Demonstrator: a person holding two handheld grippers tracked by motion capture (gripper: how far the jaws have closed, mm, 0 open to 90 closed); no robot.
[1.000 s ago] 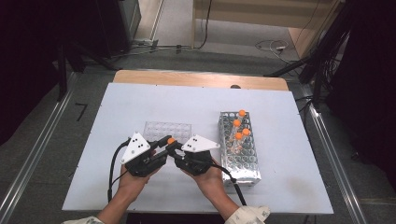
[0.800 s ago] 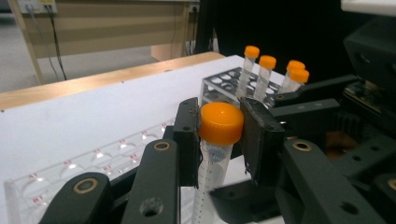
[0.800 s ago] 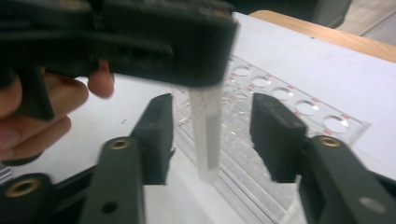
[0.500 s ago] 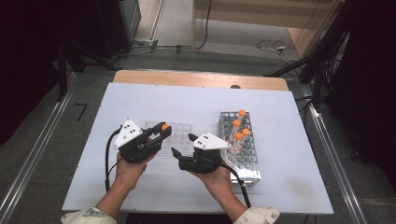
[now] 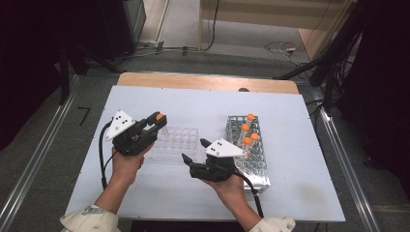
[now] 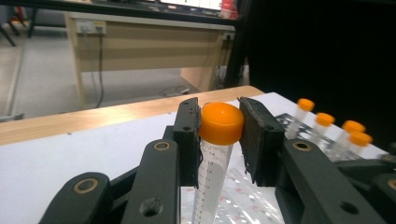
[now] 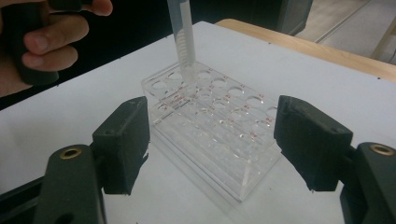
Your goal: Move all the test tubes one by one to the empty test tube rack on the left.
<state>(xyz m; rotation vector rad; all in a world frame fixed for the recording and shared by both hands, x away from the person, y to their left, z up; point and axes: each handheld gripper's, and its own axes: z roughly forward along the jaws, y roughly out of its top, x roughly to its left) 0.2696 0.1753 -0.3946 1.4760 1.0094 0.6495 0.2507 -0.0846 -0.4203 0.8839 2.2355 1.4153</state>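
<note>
On the white desk [image 5: 145, 203], the clear acrylic rack [image 5: 175, 144] stands near the middle, and the left gripper [image 5: 155, 122] — clenched on the orange cap of a centrifuge tube [image 6: 215, 154] — holds the tube upright over the rack's left end. The right gripper [image 5: 196, 151] waits released at the rack's near-right corner. The right gripper view shows the tube's tip [image 7: 184, 56] meeting a hole at the rack's far end — the left gripper view shows the grip instead.

Tube [image 7: 182, 37] top cut off by the right gripper view's upper edge; its lower end runs off the left gripper view's bottom edge. Tube markings unreadable.
</note>
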